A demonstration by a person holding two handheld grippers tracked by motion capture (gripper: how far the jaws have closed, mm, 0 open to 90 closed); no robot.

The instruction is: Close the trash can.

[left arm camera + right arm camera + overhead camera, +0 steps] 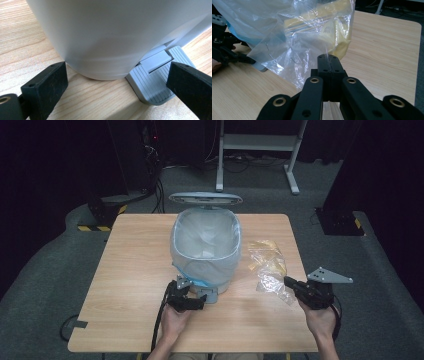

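Observation:
A white pedal bin (205, 245) lined with a clear bag stands mid-table, its lid (205, 198) up. My left gripper (192, 302) is open at the bin's base; one jaw rests on the grey foot pedal (155, 82), the other lies on the wood beside the bin wall (105, 37). To the right, clear plastic bags (269, 265) with yellow contents lie crumpled on the table. My right gripper (290, 282) is shut on an edge of the clear plastic (294, 50), which rises in front of its jaws.
The wooden table (135, 270) has bare room at the left and along the front. My left hand and its gripper (227, 53) appear at the far left of the right gripper view. Beyond the table stand a white desk frame (257, 150) and cables on grey carpet.

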